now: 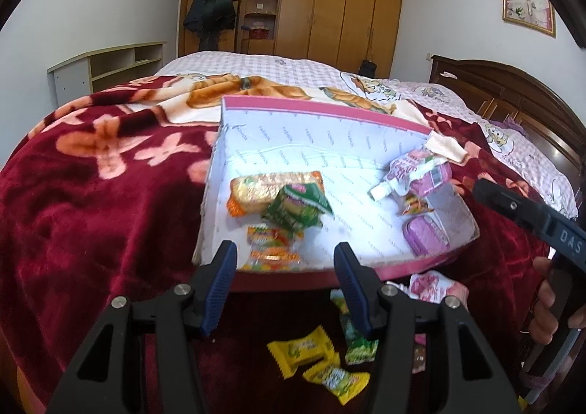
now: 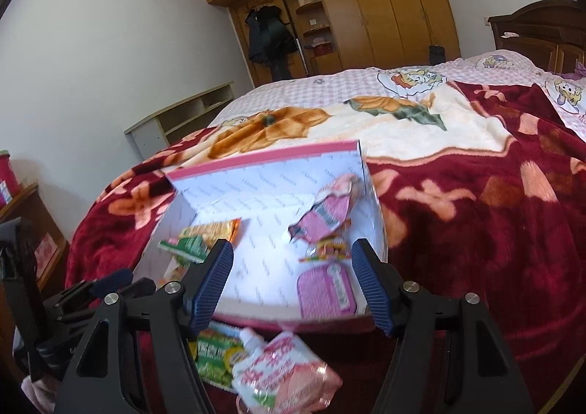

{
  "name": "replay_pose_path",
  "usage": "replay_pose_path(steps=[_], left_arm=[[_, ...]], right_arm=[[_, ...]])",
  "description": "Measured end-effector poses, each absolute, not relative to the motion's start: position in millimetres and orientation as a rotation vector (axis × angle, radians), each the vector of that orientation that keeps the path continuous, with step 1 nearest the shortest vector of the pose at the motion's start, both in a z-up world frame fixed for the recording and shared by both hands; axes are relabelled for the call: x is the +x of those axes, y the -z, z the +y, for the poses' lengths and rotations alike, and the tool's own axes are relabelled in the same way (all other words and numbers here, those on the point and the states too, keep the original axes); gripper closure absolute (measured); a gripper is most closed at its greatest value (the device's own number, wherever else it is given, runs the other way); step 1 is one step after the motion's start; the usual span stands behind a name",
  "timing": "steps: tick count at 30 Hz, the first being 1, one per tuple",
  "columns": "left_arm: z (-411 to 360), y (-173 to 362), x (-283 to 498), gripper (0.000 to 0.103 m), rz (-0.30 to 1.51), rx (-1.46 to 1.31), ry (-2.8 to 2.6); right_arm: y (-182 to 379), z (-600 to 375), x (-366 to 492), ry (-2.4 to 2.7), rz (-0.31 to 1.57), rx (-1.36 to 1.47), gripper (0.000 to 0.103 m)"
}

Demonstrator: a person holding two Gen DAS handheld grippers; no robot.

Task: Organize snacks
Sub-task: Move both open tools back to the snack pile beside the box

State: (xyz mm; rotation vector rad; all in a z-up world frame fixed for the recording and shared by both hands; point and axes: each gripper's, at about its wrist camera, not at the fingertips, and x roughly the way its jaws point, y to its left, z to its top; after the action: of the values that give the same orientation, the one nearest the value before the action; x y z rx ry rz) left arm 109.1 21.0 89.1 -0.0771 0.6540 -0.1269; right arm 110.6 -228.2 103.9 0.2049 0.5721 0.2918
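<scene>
A pink-rimmed white box [image 1: 329,110] [image 2: 263,157] lies on the bed. It holds an orange pack [image 1: 256,187], a green pack [image 1: 296,207], gummy packs [image 1: 273,249], a pink spouted pouch [image 1: 414,176] [image 2: 326,216] and a pink pack [image 1: 426,236] [image 2: 326,289]. My left gripper [image 1: 285,285] is open and empty at the box's near rim. My right gripper [image 2: 293,285] is open and empty, also at the near rim. In front of the box lie yellow packs [image 1: 304,350], a green pack [image 1: 357,340] [image 2: 216,351] and a pink spouted pouch [image 2: 285,373].
A dark red flowered blanket [image 1: 91,187] [image 2: 476,230] covers the bed. A wooden wardrobe [image 1: 348,11] and a low shelf [image 1: 110,66] stand behind. The dark headboard [image 1: 512,91] is at the right. The right gripper's body [image 1: 531,216] shows in the left view.
</scene>
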Motion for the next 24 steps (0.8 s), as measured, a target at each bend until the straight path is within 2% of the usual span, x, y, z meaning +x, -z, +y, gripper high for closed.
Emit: replay_pose_path(steps=[24], left_arm=[[8.9,-34.6,78.1,0.045,0.788,-0.065,0.166]], right_arm=[[-56.6,-228.2,39.6,-0.224,0.635,0.218,0.034]])
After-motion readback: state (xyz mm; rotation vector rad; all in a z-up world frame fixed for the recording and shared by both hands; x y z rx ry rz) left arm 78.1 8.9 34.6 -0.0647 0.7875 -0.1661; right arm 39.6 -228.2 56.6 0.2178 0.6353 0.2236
